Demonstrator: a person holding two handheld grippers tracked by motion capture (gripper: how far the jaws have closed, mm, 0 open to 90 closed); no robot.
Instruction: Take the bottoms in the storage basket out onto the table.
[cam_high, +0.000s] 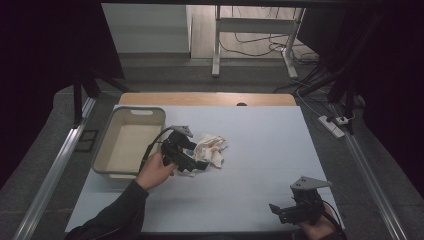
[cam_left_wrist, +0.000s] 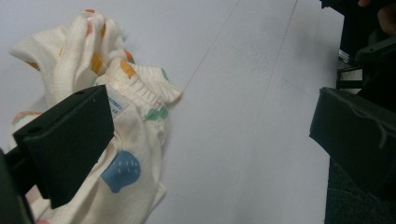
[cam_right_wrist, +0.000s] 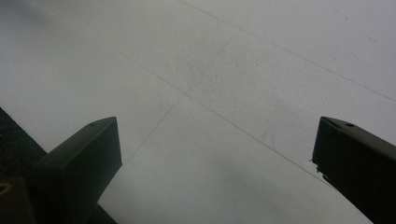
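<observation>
cloth: we see one small cream garment (cam_high: 212, 149) printed with orange, green and blue shapes, bunched in a heap on the pale blue table cover (cam_high: 260, 145), just right of the basket.
basket: one grey tub (cam_high: 131, 141) with nothing in it, near the table's left edge, beside the heap but not touching it as far as we can tell.
left gripper: our left gripper (cam_high: 200, 163) sits at the near edge of the cloth; its jaws stand wide apart, one over the fabric and the other over bare table, nothing pinched.
right gripper: our right gripper (cam_high: 274, 210) rests well apart at the near right corner, jaws spread, only bare table between them.
handling: we judge the cloth light, soft and floppy, not fragile; it will sag and trail when lifted.
where to hold: the ribbed hem (cam_left_wrist: 140, 86) by the small label looks thickest, so we would pinch there, or a gathered fold.
count: one cloth, one basket, two grippers.
</observation>
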